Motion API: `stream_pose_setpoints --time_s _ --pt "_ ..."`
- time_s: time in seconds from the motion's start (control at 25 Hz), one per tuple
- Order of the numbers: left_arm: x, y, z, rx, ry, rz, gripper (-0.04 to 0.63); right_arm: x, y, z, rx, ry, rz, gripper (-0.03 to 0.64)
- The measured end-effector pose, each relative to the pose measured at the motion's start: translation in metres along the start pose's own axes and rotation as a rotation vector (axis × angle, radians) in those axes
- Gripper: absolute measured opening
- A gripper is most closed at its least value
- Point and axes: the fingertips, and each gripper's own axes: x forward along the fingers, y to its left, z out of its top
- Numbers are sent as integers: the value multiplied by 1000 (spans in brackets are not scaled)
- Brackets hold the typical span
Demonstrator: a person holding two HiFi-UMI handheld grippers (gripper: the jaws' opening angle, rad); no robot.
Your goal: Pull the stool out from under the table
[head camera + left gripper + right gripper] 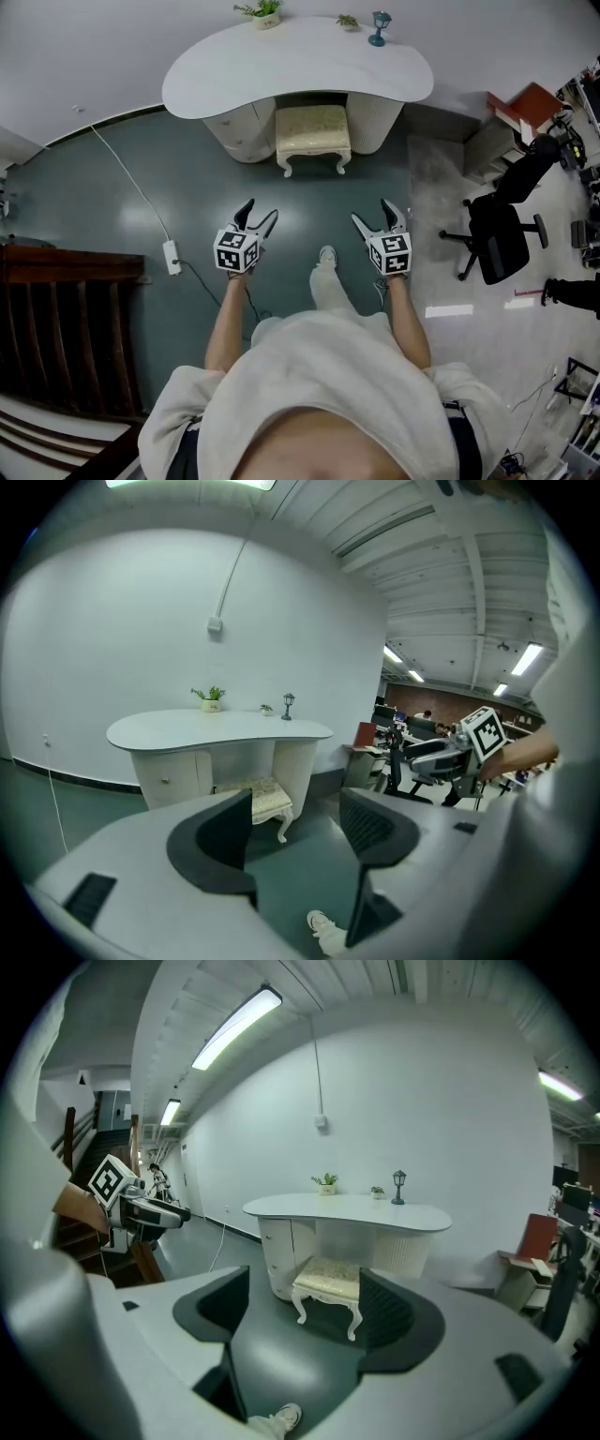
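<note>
Head view has the stool [313, 131] dead ahead of the person, well apart from both tools. Its back half sits in the knee gap under the white counter [281, 66]; its front legs and front edge stand out on the green floor [141, 187]. Whether that's partly drawn out or simply where it sits, I can't say.

The left tool [262, 208] is held out at waist height with its jaws spread wide and nothing between them. The right tool [372, 210] is the same, wide open and empty.

Here's what matters: the stool lies almost midway between the two tools, so neither hand is clearly nearer. The seat's long side runs crosswise, parallel to the counter's front edge, so by my reckoning any pull comes straight back toward the person.

Right gripper view frames the stool squarely between its jaws. Left gripper view has it off behind the left jaw, so the right tool is better lined up. One shoe [326, 254] is planted forward, pointing at the stool.
</note>
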Motion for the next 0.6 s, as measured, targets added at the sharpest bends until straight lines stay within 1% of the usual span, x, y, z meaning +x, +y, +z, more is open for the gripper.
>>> stream_pose_setpoints --time_s 0.28,0.44,0.6 --pt "61 19 37 -1 31 35 270 55 -59 24 15 3 35 360" --pt "90 34 42 -16 50 52 270 84 -82 28 16 19 52 359" --pt "109 48 40 -32 74 56 270 107 -92 30 19 37 66 359"
